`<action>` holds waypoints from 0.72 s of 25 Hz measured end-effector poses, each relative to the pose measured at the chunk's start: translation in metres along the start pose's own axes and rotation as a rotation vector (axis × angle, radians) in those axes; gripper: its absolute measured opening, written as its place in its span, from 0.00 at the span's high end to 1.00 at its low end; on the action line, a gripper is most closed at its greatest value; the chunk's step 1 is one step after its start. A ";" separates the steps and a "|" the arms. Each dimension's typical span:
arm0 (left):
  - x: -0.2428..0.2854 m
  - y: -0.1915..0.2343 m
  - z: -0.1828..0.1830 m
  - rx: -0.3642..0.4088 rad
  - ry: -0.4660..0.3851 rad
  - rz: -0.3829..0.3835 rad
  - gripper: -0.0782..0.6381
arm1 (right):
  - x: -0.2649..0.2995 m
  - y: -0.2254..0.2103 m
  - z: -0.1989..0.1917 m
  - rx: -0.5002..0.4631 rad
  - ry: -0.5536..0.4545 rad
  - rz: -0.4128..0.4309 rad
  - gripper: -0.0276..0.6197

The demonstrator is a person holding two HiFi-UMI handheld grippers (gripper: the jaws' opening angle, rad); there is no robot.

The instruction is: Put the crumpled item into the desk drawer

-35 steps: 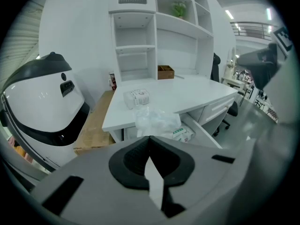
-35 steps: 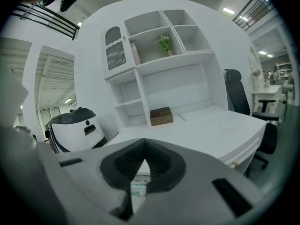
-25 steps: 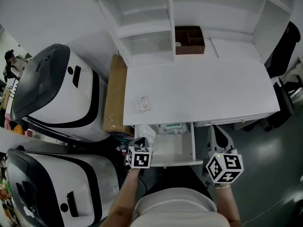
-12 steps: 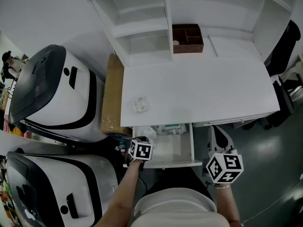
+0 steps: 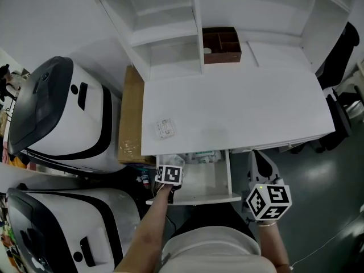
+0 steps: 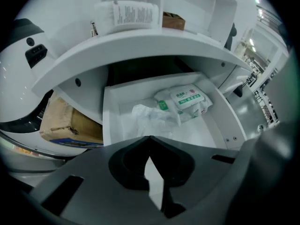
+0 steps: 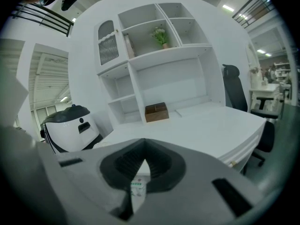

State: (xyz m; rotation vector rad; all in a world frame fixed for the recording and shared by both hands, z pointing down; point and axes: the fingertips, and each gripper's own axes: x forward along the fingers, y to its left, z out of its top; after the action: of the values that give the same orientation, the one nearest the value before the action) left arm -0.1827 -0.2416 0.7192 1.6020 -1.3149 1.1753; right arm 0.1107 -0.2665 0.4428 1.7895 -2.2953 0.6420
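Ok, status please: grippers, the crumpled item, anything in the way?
Left gripper shut, empty, at open drawer. Right gripper shut, empty. Crumpled item in drawer beside packet. Nothing in way.

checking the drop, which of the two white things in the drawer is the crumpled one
The left one, the wrinkled plain wad; the packet beside it has green print.

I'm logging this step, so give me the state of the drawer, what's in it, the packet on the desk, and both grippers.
Desk drawer: open.
Crumpled item: lying in the drawer, beyond the left gripper's tips.
Green-labelled packet: in the drawer, against the crumpled item.
Left gripper: jaws together, nothing between them.
Right gripper: jaws together, empty.
Small packet: flat on the desk top.
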 end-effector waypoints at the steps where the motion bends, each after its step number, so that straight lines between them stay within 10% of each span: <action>1: 0.004 0.000 -0.002 -0.006 0.013 0.001 0.90 | 0.001 -0.002 -0.001 0.000 0.003 -0.005 0.95; 18: 0.043 0.000 -0.030 -0.025 0.181 0.006 0.90 | 0.014 -0.010 -0.008 0.007 0.044 -0.018 0.95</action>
State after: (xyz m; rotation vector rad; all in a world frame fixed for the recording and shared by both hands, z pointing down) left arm -0.1859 -0.2263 0.7695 1.4380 -1.2137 1.2713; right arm 0.1156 -0.2775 0.4578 1.7789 -2.2489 0.6806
